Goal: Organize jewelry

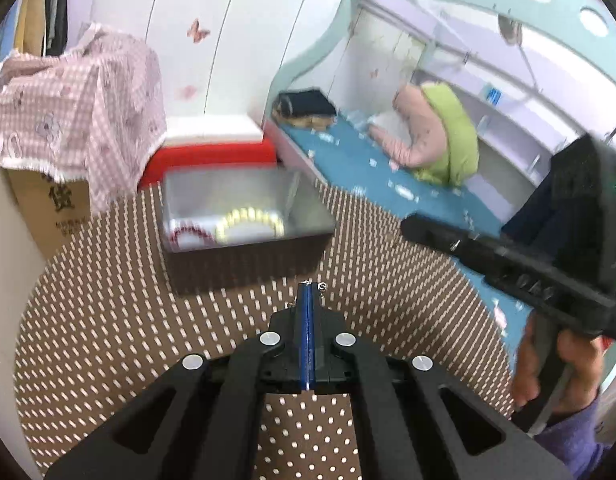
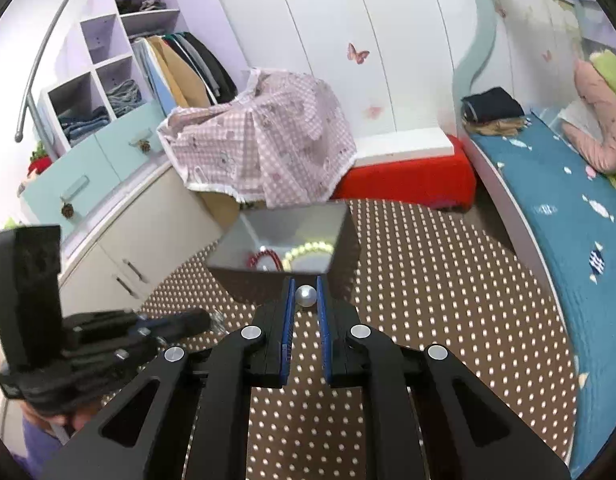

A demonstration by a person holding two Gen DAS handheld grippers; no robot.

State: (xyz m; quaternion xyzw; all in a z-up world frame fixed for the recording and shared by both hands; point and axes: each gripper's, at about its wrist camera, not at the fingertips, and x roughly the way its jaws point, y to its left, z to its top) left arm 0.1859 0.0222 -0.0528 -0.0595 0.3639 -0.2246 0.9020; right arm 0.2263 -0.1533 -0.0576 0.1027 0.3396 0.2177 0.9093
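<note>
Right gripper [image 2: 306, 294] pinches a pearl [image 2: 306, 295] at frame centre, short of the grey box [image 2: 340, 224]; a slack grip risks dropping it. Left gripper [image 1: 308, 292] is pressed together on a thin chain [image 1: 322, 289].

L wrist cam sits just behind the left hand-held gripper [image 1: 308, 300], low over the dotted surface [image 1: 108, 320], facing the box [image 1: 244, 256] near the far edge, w/ the bed [image 1: 388, 176] beyond on the right. The right hand-held gripper [image 1: 416, 226] crosses its right side. R wrist cam looks along its own fingers [image 2: 306, 292] from low over the same surface [image 2: 428, 300], closer to the box [image 2: 284, 240], facing the wardrobe [image 2: 348, 40]; left hand-held gripper [image 2: 204, 320] shows at lower left. Both views share box, surface, checked cloth [image 1: 80, 120] [image 2: 268, 148], red seat [image 1: 212, 160] [image 2: 408, 180], bed [image 2: 568, 220].
</note>
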